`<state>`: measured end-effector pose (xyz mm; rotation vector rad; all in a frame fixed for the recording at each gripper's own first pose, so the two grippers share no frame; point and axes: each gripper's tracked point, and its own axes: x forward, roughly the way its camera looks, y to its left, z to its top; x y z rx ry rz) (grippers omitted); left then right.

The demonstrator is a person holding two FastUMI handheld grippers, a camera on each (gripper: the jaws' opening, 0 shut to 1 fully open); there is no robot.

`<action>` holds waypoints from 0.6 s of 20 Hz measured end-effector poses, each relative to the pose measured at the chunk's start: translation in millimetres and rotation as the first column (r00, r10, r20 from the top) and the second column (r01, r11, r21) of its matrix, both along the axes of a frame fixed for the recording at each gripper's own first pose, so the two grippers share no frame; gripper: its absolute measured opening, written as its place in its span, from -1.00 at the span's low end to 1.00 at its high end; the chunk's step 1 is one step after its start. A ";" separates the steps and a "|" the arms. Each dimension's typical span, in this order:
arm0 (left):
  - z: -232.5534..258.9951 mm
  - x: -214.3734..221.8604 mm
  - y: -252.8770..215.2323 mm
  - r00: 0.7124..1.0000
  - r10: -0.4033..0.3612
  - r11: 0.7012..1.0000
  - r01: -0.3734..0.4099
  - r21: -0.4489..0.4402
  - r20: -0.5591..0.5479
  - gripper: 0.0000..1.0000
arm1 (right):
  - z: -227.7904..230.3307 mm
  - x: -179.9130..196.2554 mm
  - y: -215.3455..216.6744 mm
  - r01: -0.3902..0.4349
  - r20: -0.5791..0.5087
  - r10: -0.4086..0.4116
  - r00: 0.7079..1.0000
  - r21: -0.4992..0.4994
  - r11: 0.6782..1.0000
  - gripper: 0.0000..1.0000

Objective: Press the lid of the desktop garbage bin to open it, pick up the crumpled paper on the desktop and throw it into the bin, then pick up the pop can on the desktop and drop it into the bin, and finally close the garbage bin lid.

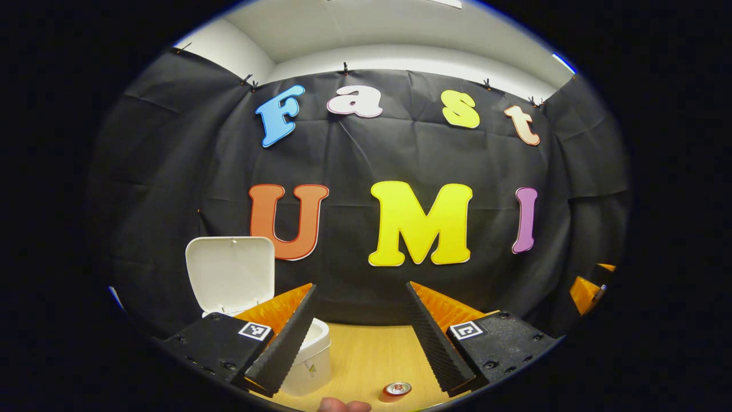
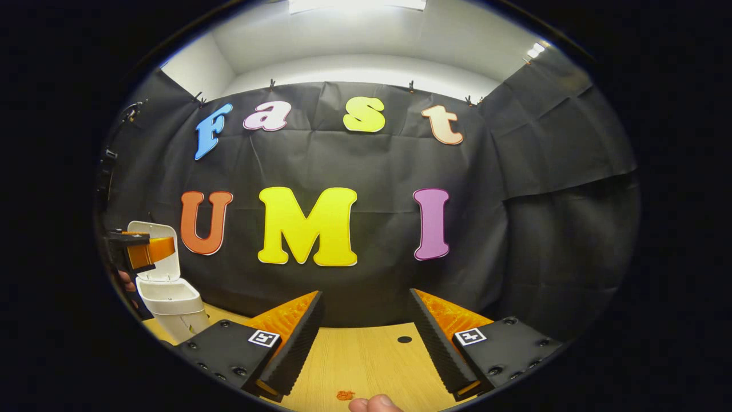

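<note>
In the left gripper view, the left gripper (image 1: 357,332) hangs above a wooden desktop (image 1: 366,349) with its jaws spread wide and nothing between them. Behind its left finger stands the white desktop garbage bin (image 1: 313,360), its body partly hidden by that finger, and the bin's lid (image 1: 230,274) is raised upright against the black cloth wall (image 1: 171,171). The bin's inside cannot be made out from here. Near the bottom edge, between the two fingers, the pop can (image 1: 397,389) stands on the desktop, seen from above so that mostly its metal top shows; it lies well right of the bin and apart from it. A fingertip (image 1: 343,405) of the person is cut off at the bottom edge. At the far right edge a part of the other gripper (image 1: 589,289) shows, too cropped to read. In the right gripper view, the right gripper (image 2: 366,337) is likewise released, jaws wide and empty over the desktop (image 2: 366,355). Far off at the left the bin (image 2: 171,309) shows whole, with its lid (image 2: 157,252) up; its opening looks pale, and whether anything lies in it cannot be told. The left gripper (image 2: 137,252) appears beside the lid, with a bit of a hand (image 2: 123,280) below it. A small orange speck (image 2: 345,395) lies on the wood near the bottom edge, too small to identify, and a dark round hole (image 2: 404,339) sits in the desktop farther back. A fingertip (image 2: 374,404) is cropped at the bottom.
</note>
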<state>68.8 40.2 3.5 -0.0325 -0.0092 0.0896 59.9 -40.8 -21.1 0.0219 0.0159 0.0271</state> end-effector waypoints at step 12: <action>-29.9 -35.2 -29.7 0.996 -0.073 0.996 0.075 0.050 -0.053 0.94 | -106.0 -5.2 14.8 -0.127 -0.185 0.118 0.976 -0.036 0.991 0.87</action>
